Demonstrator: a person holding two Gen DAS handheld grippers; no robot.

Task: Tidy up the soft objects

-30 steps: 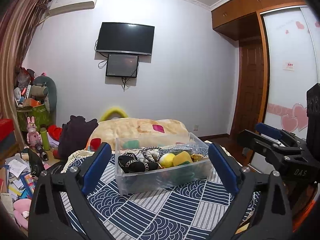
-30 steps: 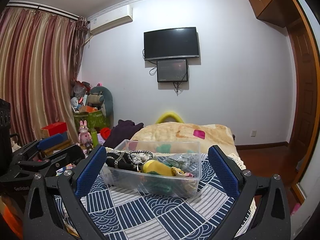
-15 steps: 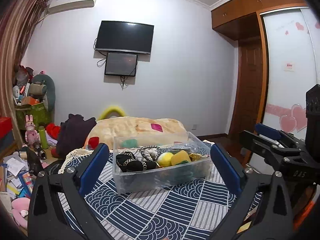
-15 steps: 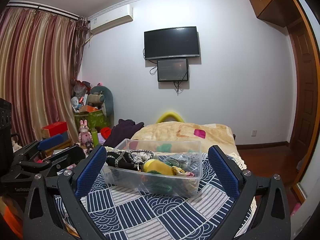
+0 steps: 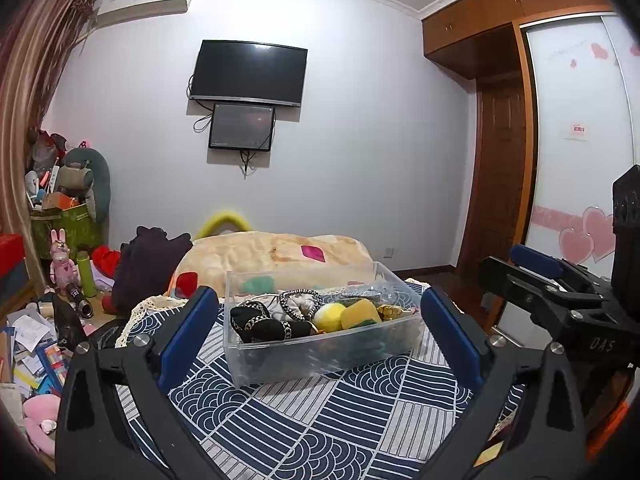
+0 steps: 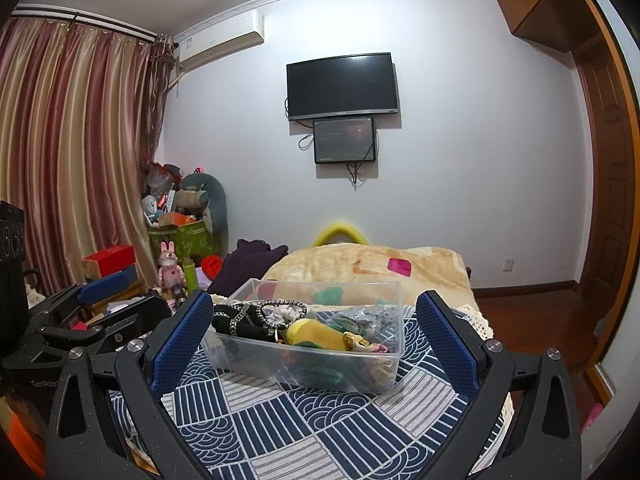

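Observation:
A clear plastic bin [image 5: 320, 354] stands on a blue and white patterned cloth [image 5: 320, 420]. It holds several soft items: a black piece with chain trim [image 5: 264, 324], a yellow plush [image 5: 330, 316], a yellow sponge [image 5: 360, 314]. My left gripper [image 5: 318, 320] is open and empty, its jaws wide on either side of the bin, held short of it. My right gripper [image 6: 314, 326] is open and empty, also framing the bin [image 6: 320, 368]. The yellow plush [image 6: 316, 334] shows in the right wrist view too.
A beige blanket [image 5: 272, 252] lies behind the bin. A dark garment [image 5: 148, 264] sits to its left. Toys and papers clutter the floor at left [image 5: 36, 344]. The right gripper shows at the right of the left wrist view [image 5: 560, 304]. A wooden door [image 6: 608, 200] is at right.
The left wrist view has shifted slightly, the bin sitting a little lower and left between the jaws. The right view is almost unchanged. Both grippers stay open.

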